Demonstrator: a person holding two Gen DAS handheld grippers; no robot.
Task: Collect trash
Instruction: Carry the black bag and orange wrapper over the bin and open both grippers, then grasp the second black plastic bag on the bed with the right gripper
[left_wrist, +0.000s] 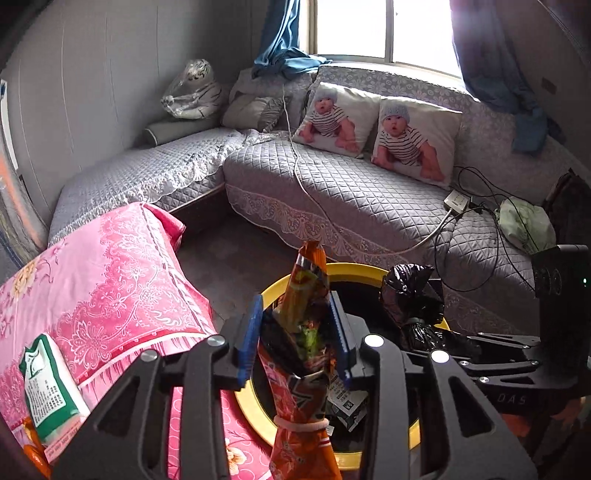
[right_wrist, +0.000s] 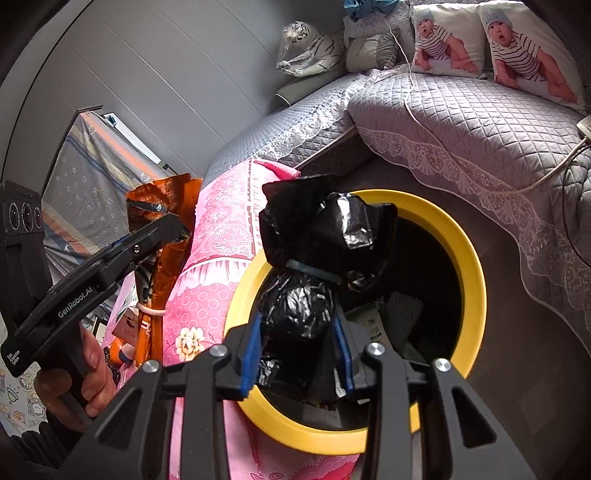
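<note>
Left wrist view, left to right. A green-and-white printed paper packet (left_wrist: 48, 387) lies at the lower left on a pink floral quilted cover (left_wrist: 110, 280). At lower centre the left gripper (left_wrist: 295, 347) has its blue-padded fingers (left_wrist: 248, 343) at a middling spread, with a crumpled orange foil snack bag (left_wrist: 306, 295) tied by a pale elastic band standing upright between them. Whether the pads press on the bag cannot be told; a narrow gap shows beside the left pad. The bag hangs over the near rim of a round yellow-rimmed waste bin with a dark interior (left_wrist: 354, 271). Right of it, a knotted black plastic rubbish bag (left_wrist: 410, 295) sits above the bin's opening. A grey quilted corner sofa (left_wrist: 351, 192) fills the upper frame, with two baby-print cushions (left_wrist: 373, 129).

Right wrist view, left to right. A person's hand (right_wrist: 88, 373) at lower left grips the left gripper's handle, the orange foil snack bag (right_wrist: 166, 206) rising beside it. At centre the right gripper (right_wrist: 299, 354) has blue-padded fingers (right_wrist: 251, 354) moderately parted around the black plastic bag (right_wrist: 310, 266). The bag's lower body fills the gap and appears to touch both pads; firm pressure cannot be confirmed. The bag is over the bin's opening, the yellow rim (right_wrist: 476, 295) curving to its right. Paper scraps lie inside the bin.
</note>
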